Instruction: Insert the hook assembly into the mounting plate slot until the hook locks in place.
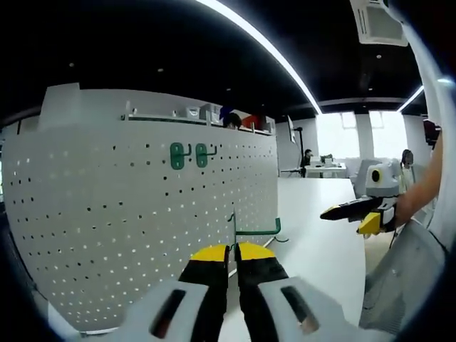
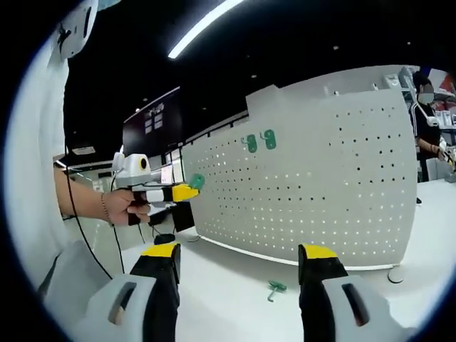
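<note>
— What have you got in the left gripper (image 1: 233, 251)?

— My jaws are pinched nearly together on a green hook (image 1: 251, 229), a thin bent wire piece. I hold it by its upright stem, and its arm runs off to the right, just in front of the pegboard (image 1: 107, 214).

— And the right gripper (image 2: 240, 251)?

— Jaws wide apart, nothing between them. It hangs over the white table (image 2: 221, 285), and in the left gripper view I see it out near the table's right edge, well apart from the board.

— How will the hook handle?

— Light and stiff, I judge. Painted wire is slick, and a thin stem can swivel in the pads, so I would grip low on the stem, close to the bend, and leave the back tabs free for the holes. The board stands on the table near its far edge; a hard push might rock it, so the right gripper could steady it.

— Anything else green?

— Two hooks (image 1: 189, 154) already sit high on the board, side by side. A spare hook (image 2: 275, 289) lies flat on the table in front of the board.

— What can't you make out?

— The hook's back tabs: my jaws cover the lower stem. Whether its tip touches the board, I can't tell. Which holes count as the slot is unclear too.
</note>
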`<state>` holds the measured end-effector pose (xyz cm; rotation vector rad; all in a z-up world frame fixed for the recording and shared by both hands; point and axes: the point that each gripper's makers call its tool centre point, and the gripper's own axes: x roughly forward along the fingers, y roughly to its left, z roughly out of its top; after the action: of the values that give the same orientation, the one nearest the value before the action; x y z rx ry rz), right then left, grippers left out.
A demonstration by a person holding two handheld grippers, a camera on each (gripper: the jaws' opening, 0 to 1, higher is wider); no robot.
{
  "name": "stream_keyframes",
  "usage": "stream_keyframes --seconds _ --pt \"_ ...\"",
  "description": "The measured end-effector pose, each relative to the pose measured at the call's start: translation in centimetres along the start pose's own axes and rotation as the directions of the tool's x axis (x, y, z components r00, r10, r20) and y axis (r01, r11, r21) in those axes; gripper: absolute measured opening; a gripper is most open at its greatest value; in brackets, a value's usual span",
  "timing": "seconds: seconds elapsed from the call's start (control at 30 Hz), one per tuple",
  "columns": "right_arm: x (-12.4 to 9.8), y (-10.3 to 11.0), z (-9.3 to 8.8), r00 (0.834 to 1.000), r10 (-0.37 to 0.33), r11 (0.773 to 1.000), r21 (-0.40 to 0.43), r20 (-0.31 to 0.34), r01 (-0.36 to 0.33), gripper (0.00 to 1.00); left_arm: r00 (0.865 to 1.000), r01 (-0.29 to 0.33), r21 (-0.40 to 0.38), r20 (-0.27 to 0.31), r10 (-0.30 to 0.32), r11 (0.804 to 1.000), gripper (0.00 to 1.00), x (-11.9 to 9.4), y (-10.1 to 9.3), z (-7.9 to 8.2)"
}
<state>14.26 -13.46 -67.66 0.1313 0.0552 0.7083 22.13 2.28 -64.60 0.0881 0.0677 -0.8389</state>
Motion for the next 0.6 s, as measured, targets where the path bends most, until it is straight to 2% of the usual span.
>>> stream_keyframes --seconds 0.2,0.27,0.3,0.37,0.43,0.47,0.6 --pt "0.2 0.3 0.0 1.000 0.010 1.000 0.015 -0.006 -0.010 0.65 1.000 0.000 0.001 -0.003 0.000 1.000 0.04 0.0 -0.1 -0.1" --pt "0.4 0.7 0.1 1.000 0.025 0.998 0.061 -0.002 -0.025 0.65 1.000 0.001 0.002 -0.003 -0.001 1.000 0.04 0.0 -0.2 -0.1" --pt "0.5 1.3 0.6 0.998 0.059 0.991 0.120 0.026 -0.062 0.65 1.000 0.002 0.001 -0.003 -0.002 1.000 0.04 0.0 -0.2 -0.1" --pt "0.5 1.4 1.3 0.995 0.066 0.979 0.187 0.071 -0.079 0.66 1.000 0.002 0.000 -0.002 -0.002 1.000 0.04 0.0 -0.2 -0.1" --pt "0.5 1.5 1.7 0.991 0.083 0.946 0.306 0.103 -0.110 0.66 1.000 0.001 -0.001 -0.002 -0.001 1.000 0.04 0.0 -0.2 0.0" --pt "0.6 1.6 1.9 0.989 0.091 0.935 0.332 0.120 -0.126 0.66 1.000 0.001 -0.002 -0.001 -0.001 1.000 0.04 0.0 -0.2 0.0" --pt "0.7 1.9 2.2 0.987 0.101 0.927 0.349 0.127 -0.140 0.67 1.000 0.003 0.001 -0.002 -0.003 1.000 0.04 0.0 -0.2 0.0"
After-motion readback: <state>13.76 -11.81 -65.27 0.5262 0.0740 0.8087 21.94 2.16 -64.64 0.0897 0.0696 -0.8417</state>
